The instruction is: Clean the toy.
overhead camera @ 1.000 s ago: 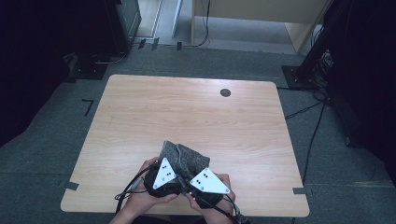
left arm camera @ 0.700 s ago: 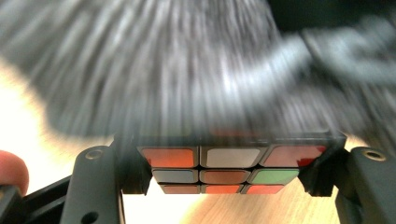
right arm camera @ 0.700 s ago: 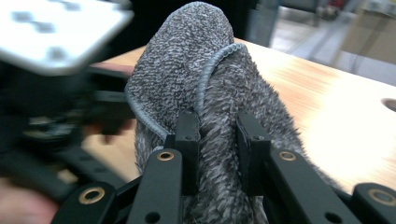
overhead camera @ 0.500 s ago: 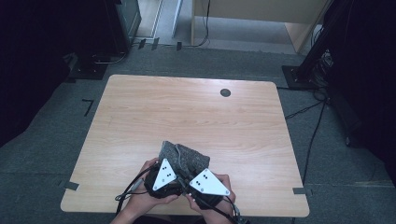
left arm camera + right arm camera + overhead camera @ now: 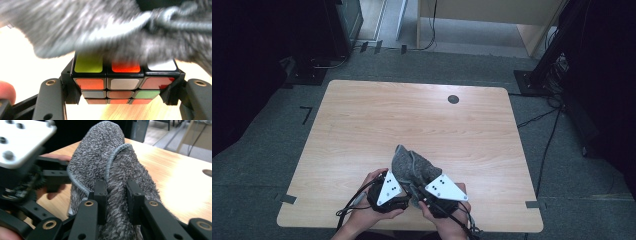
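A grey fluffy cloth (image 5: pixel 412 164) lies bunched near the table's front edge, between my two grippers. My left gripper (image 5: pixel 398 186) is shut on a Rubik's cube (image 5: pixel 122 82), its jaws pressing the cube's two sides. The cloth (image 5: pixel 100 30) hangs over the cube's top and hides the upper part. My right gripper (image 5: pixel 426 181) is shut on a fold of the cloth (image 5: pixel 100 150), pinched between its pads (image 5: pixel 101 192). In the right gripper view the left gripper (image 5: pixel 50 177) sits close at the left, against the cloth. Hands grip both tools from below.
The wooden table (image 5: pixel 362 125) has a dark round cable hole (image 5: pixel 453 99) at the back right. Around it is grey carpet with cables and dark equipment stands (image 5: pixel 537 80). Tape marks sit at the table's front corners (image 5: pixel 287 198).
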`<action>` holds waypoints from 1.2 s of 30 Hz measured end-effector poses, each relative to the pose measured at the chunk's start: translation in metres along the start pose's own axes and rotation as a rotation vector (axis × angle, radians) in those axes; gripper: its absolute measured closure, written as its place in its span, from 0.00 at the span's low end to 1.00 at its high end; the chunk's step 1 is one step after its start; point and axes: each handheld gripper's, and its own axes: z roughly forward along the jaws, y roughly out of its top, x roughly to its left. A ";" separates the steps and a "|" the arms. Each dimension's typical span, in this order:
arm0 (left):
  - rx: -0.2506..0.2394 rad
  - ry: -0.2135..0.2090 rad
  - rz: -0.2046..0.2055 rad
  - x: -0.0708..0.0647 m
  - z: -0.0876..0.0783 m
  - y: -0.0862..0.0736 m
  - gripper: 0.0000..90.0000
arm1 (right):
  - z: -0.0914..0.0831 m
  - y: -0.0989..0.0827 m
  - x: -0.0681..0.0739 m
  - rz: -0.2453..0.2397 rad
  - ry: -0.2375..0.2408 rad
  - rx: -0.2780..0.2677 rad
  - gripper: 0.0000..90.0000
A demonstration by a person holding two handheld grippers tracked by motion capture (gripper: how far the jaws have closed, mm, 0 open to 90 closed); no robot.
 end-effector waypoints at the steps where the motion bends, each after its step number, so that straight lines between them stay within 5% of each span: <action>1: 0.000 0.000 0.000 0.000 0.000 0.000 0.38 | -0.001 0.000 -0.002 0.014 0.001 -0.001 0.83; 4: -0.015 -0.008 -0.024 0.001 -0.002 0.001 0.38 | -0.003 0.002 0.003 -0.018 0.044 -0.005 0.83; 6: -0.021 -0.015 0.000 -0.003 -0.001 0.001 0.38 | -0.001 0.004 0.011 -0.059 0.061 -0.009 0.83; 8: -0.027 -0.011 0.025 -0.008 0.000 0.001 0.38 | 0.000 0.004 0.013 -0.048 0.071 -0.006 0.83; 12: -0.032 -0.021 0.043 -0.009 -0.001 0.001 0.38 | -0.001 0.004 0.003 -0.017 0.028 -0.021 0.83; 14: -0.039 -0.015 0.042 -0.007 -0.002 0.001 0.38 | -0.005 0.005 -0.010 0.023 -0.030 -0.025 0.84; 20: -0.093 -0.041 -0.049 0.017 -0.013 -0.001 0.38 | -0.014 0.006 -0.030 0.073 -0.056 -0.044 0.84; 25: -0.196 -0.136 -0.035 0.026 -0.021 -0.007 0.38 | -0.023 0.008 -0.043 0.132 -0.013 -0.088 0.83; 27: -0.250 -0.182 -0.009 0.025 -0.023 -0.009 0.38 | -0.022 0.007 -0.044 0.195 0.093 -0.112 0.83; 30: -0.264 -0.183 0.019 0.021 -0.023 -0.009 0.38 | -0.017 0.006 -0.036 0.218 0.212 -0.136 0.83; 36: -0.286 -0.175 0.010 0.025 -0.029 -0.008 0.38 | -0.002 -0.008 -0.035 0.259 0.172 -0.054 0.84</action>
